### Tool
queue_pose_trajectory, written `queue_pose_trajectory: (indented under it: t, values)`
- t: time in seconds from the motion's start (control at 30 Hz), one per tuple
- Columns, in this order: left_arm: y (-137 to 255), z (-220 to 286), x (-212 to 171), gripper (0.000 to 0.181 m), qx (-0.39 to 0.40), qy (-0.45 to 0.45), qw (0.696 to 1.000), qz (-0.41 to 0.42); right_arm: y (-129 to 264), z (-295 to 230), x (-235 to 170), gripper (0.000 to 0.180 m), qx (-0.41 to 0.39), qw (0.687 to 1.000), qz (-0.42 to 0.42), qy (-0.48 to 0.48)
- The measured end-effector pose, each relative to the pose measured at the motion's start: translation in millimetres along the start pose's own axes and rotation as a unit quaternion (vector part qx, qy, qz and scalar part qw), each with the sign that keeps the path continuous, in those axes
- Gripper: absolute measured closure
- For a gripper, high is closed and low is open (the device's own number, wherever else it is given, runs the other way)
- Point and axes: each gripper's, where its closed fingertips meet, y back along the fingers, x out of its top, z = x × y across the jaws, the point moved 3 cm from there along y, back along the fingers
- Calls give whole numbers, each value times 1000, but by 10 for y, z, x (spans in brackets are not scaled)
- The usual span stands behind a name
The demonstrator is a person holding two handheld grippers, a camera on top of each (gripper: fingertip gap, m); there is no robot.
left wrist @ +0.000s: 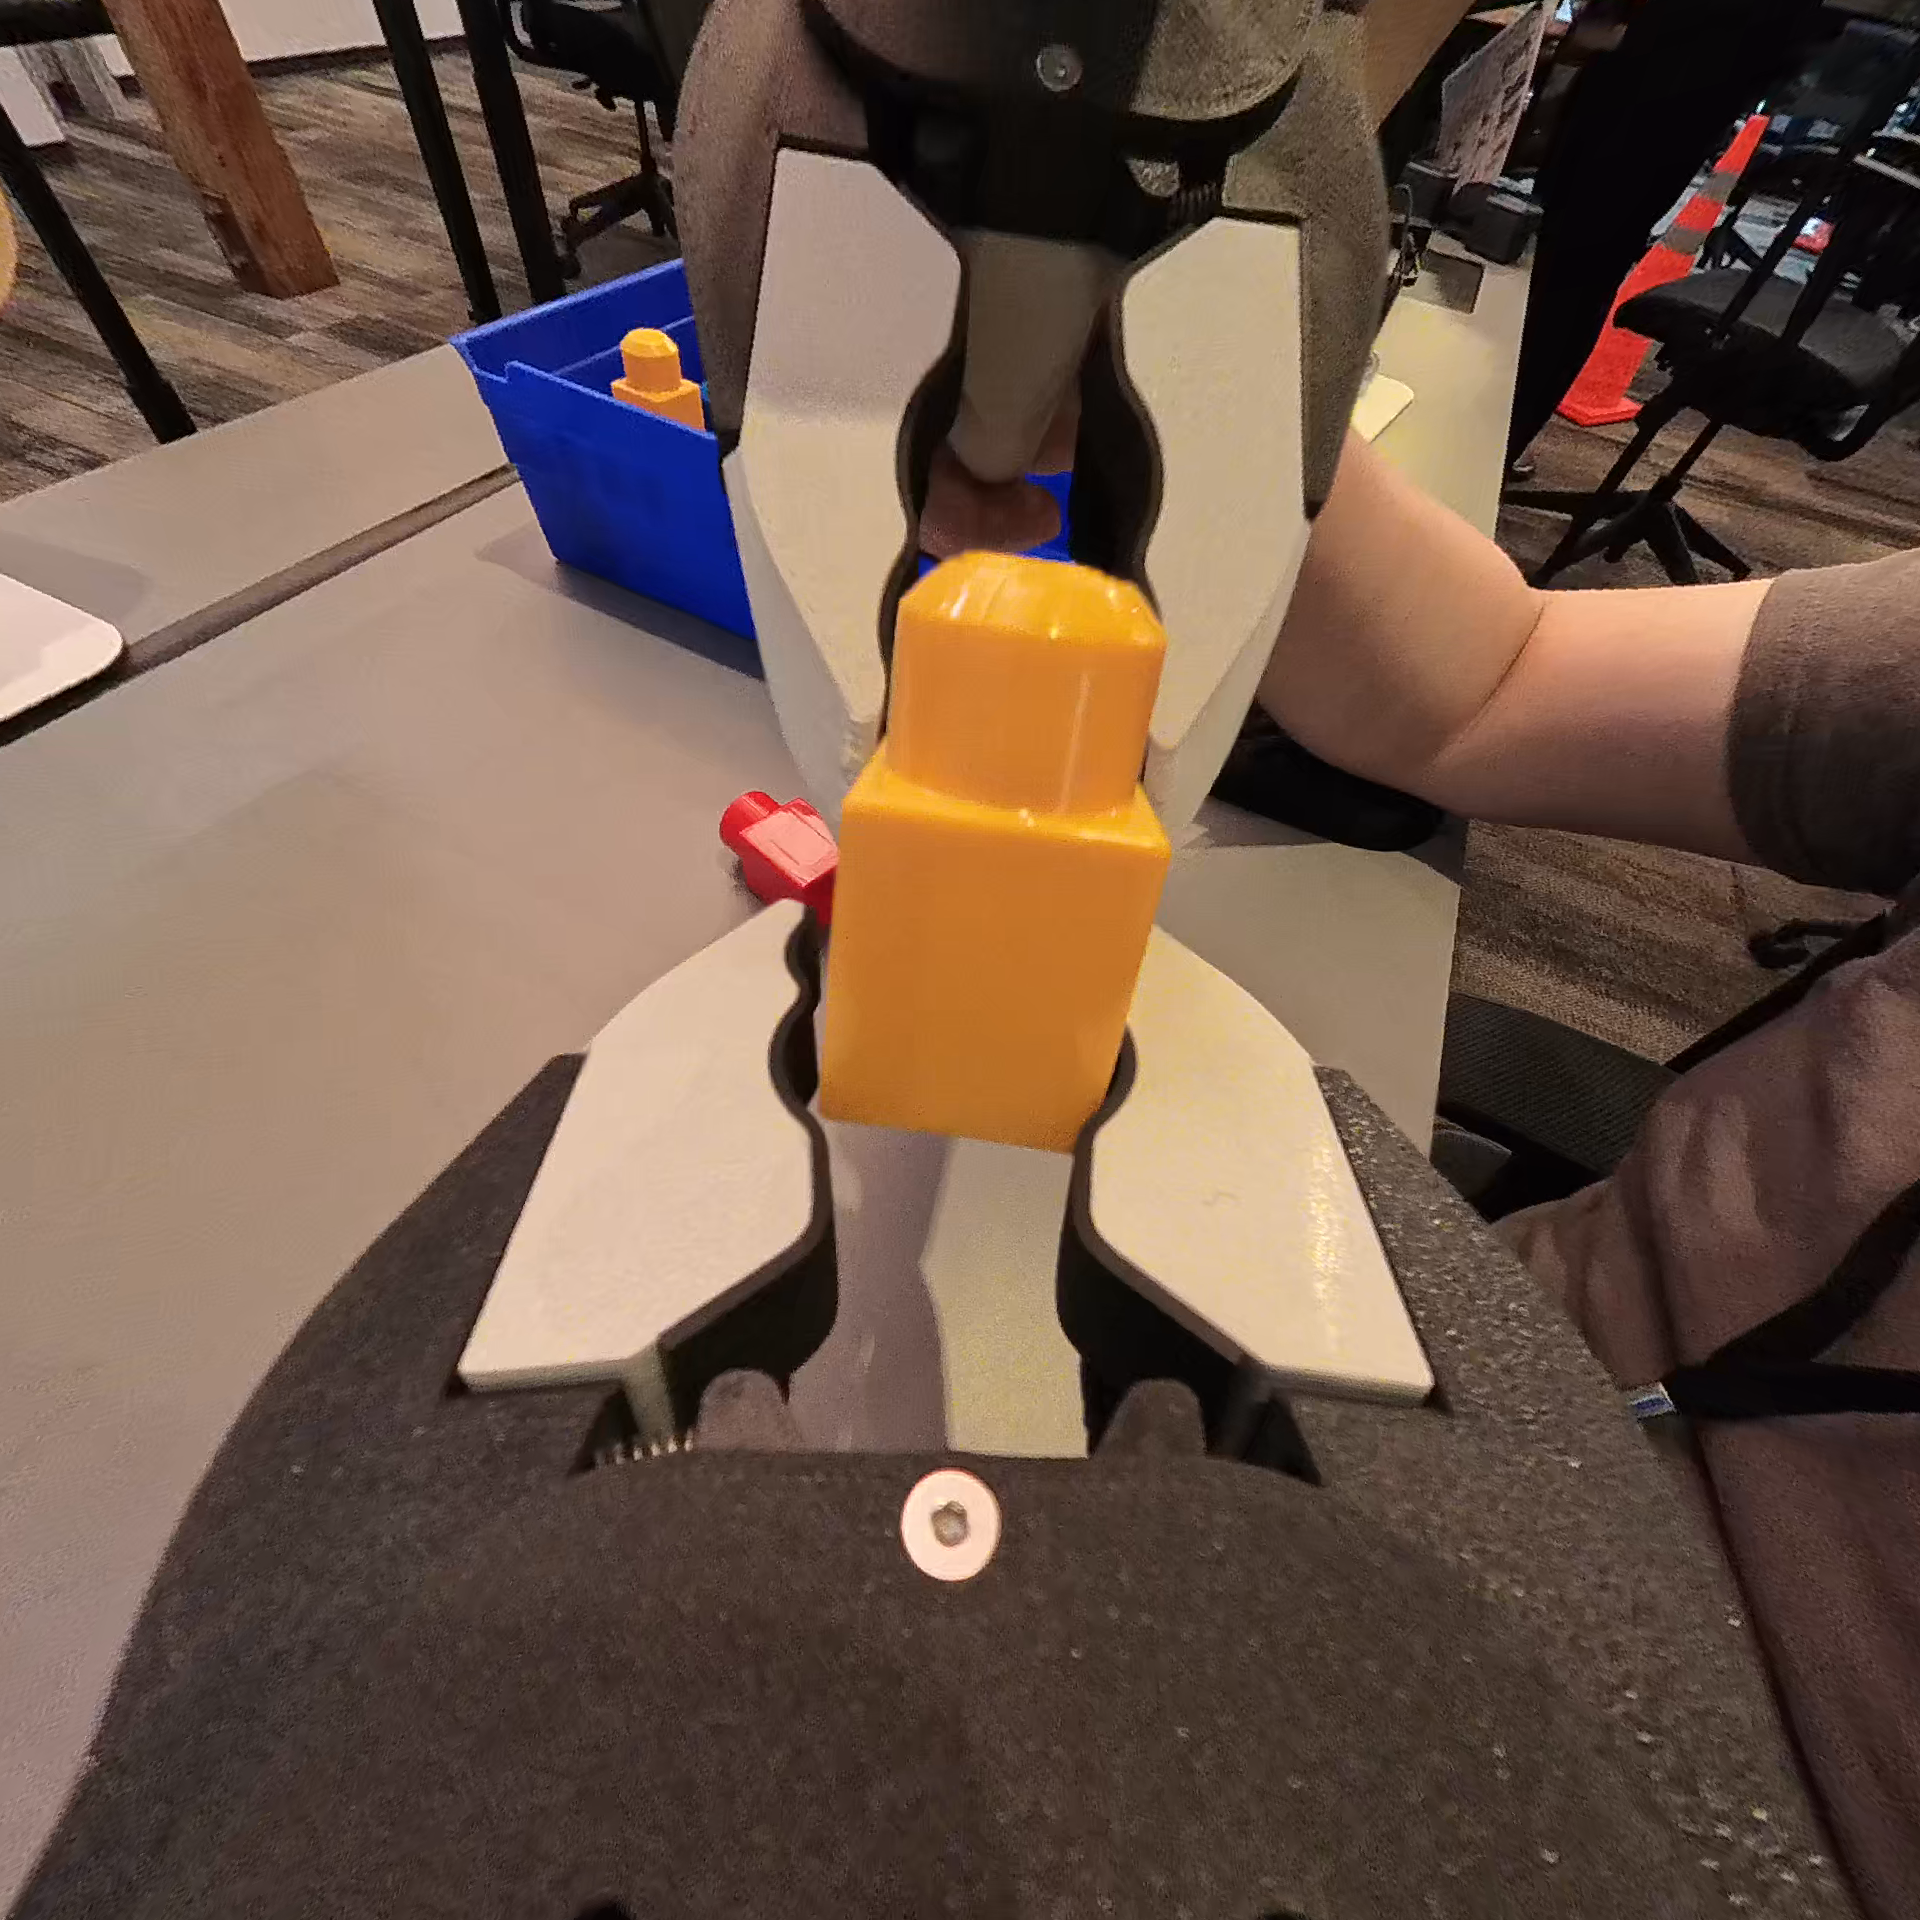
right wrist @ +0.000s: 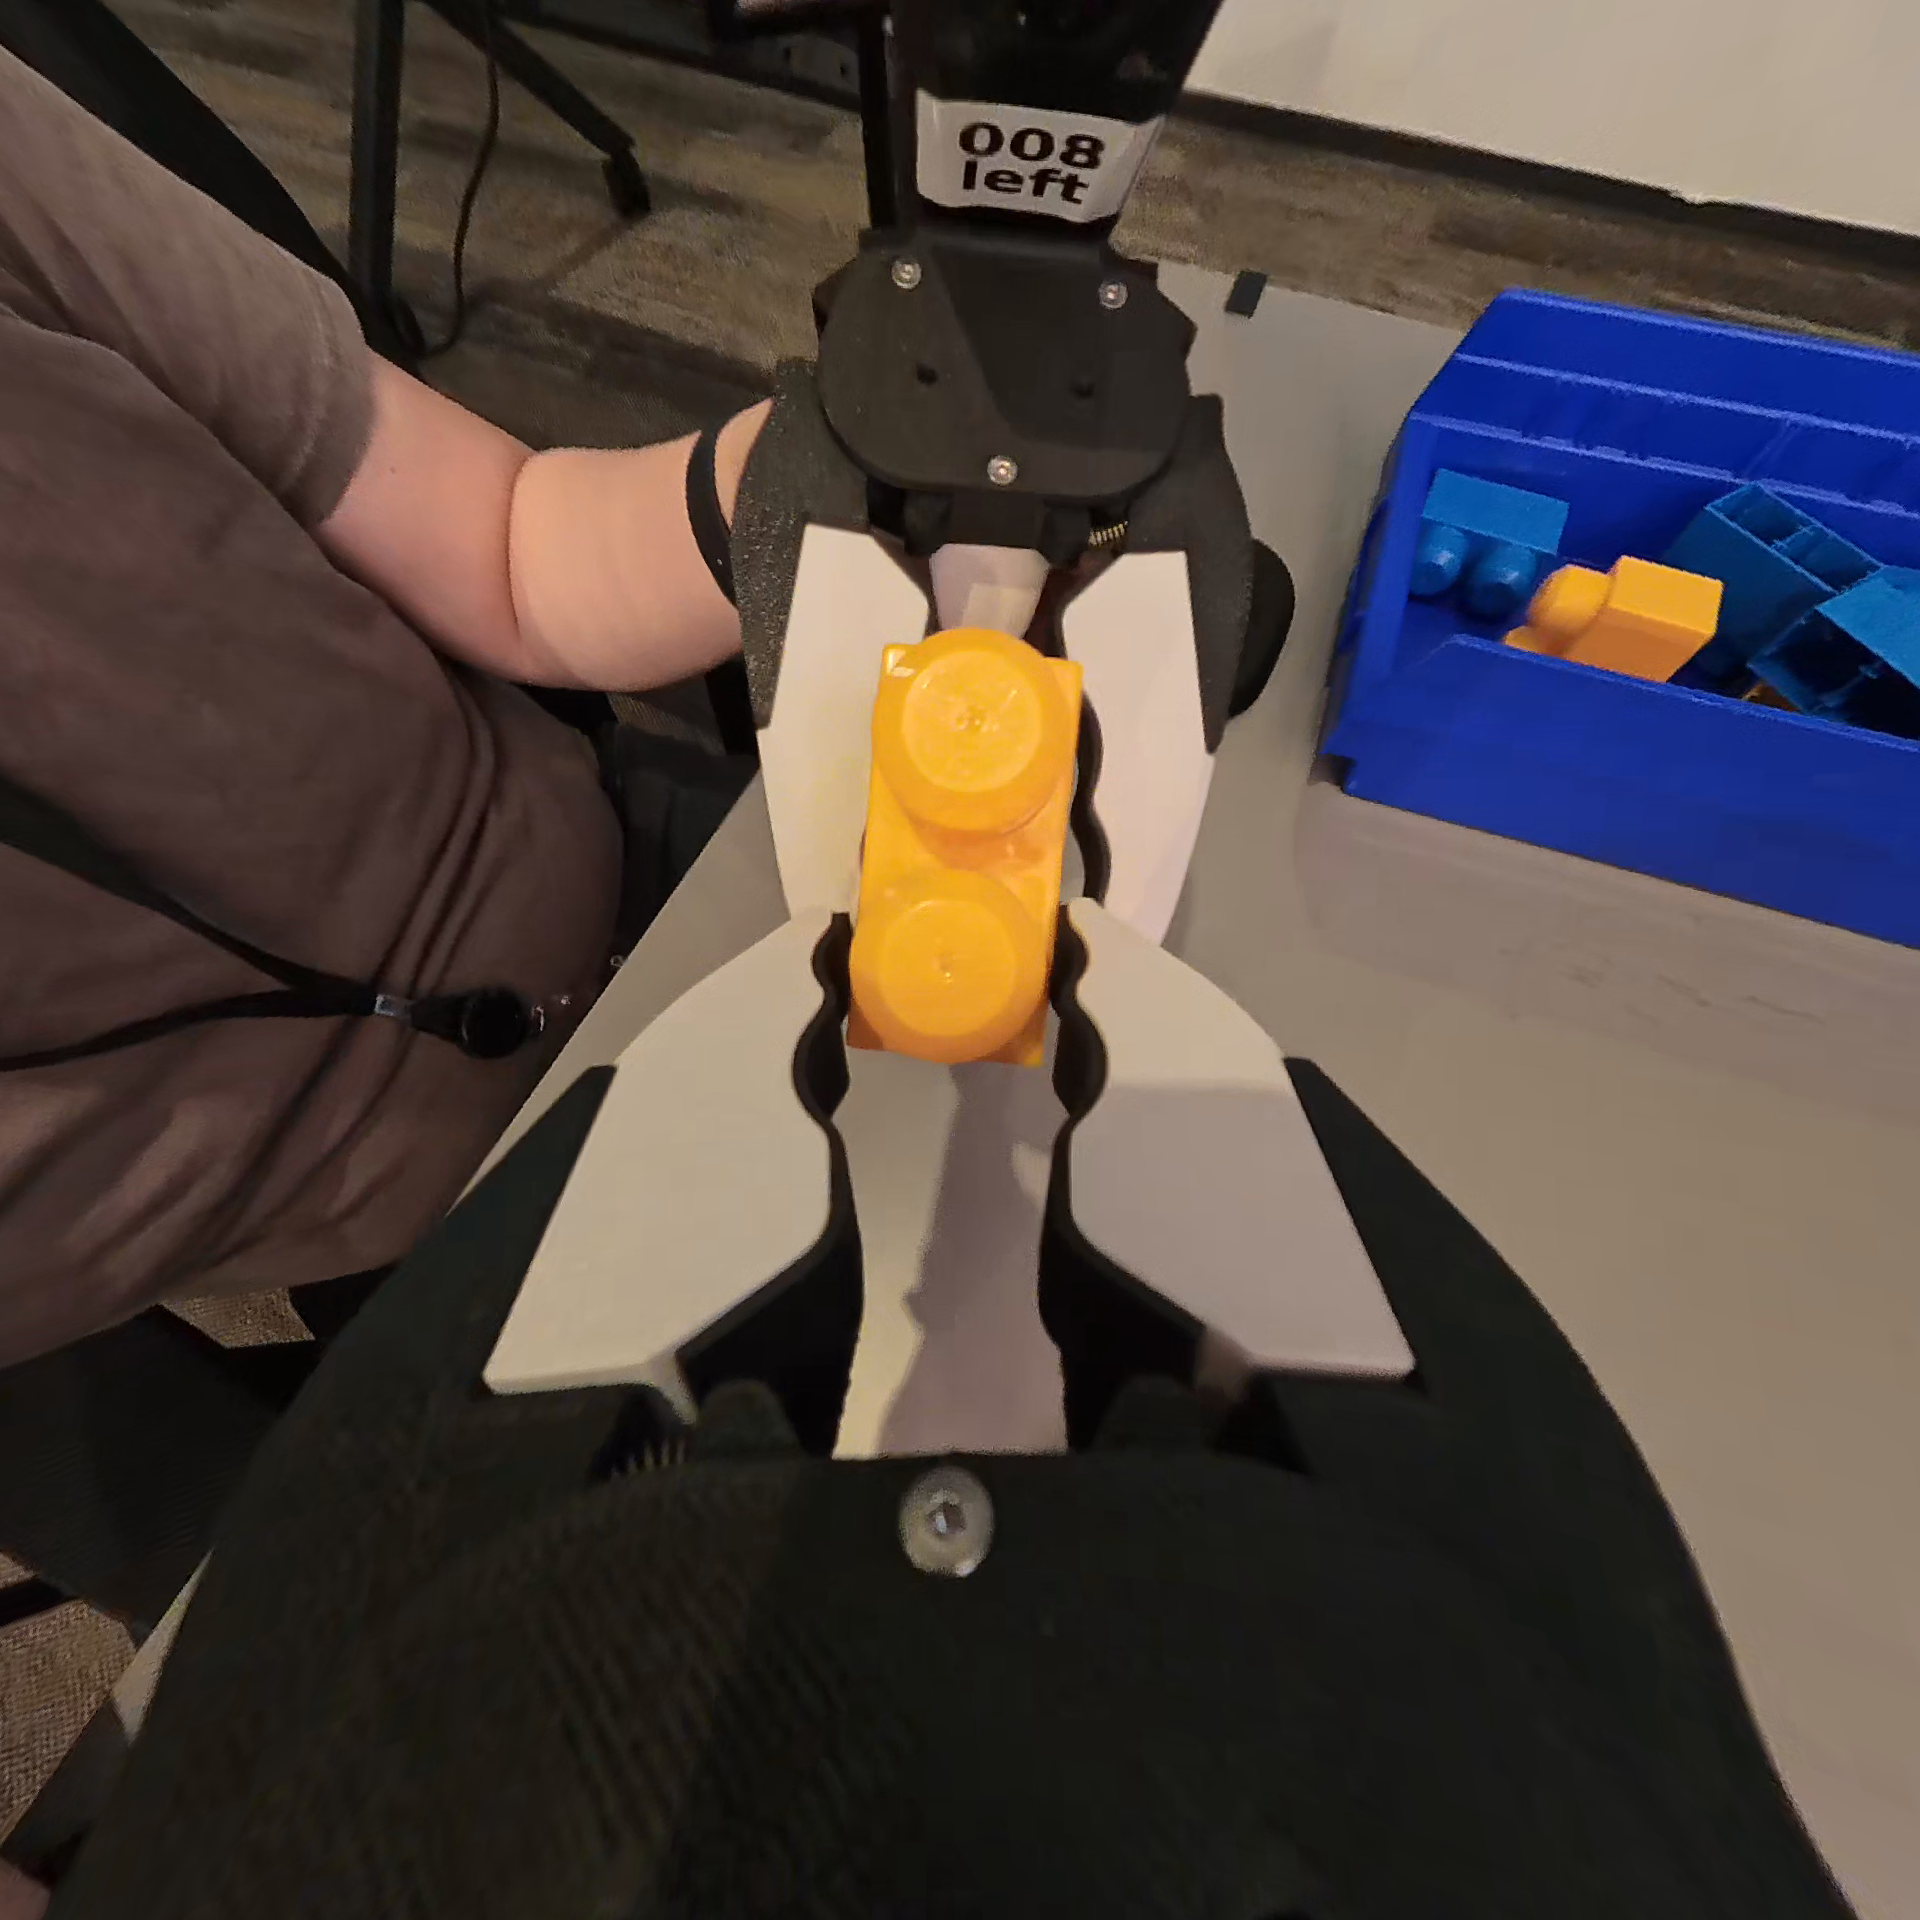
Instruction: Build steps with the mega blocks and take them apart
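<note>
An orange mega block (left wrist: 987, 966) is held between my two grippers, which face each other. My left gripper (left wrist: 977, 935) is shut on its body. My right gripper (left wrist: 1023, 758) comes in from the far side, its fingers around the stud on top. In the right wrist view the orange block (right wrist: 961, 852) shows two studs. My right gripper (right wrist: 956, 920) is shut on the near end and my left gripper (right wrist: 982, 831) is on the far end. A red block (left wrist: 779, 852) lies on the grey table (left wrist: 364, 831) just behind.
A blue bin (left wrist: 613, 478) stands on the table at the back; in the right wrist view the bin (right wrist: 1600, 769) holds blue blocks (right wrist: 1486, 540) and an orange block (right wrist: 1631, 613). The person's forearm (left wrist: 1455, 675) and lap lie along the table's edge. Office chairs and an orange cone (left wrist: 1662, 270) stand beyond. Left and right tips are no more than a few centimetres apart.
</note>
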Motion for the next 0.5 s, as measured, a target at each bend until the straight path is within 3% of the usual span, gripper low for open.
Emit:
queue_pose_trajectory:
  t: [0.3, 0.5]
  values:
    - [16, 46, 62, 136, -16, 1, 1000, 25, 14, -41, 54, 142, -8, 1000, 3, 1]
    - [154, 3, 182, 136, -69, 94, 988, 104, 123, 14, 116, 139, 10, 997, 59, -48]
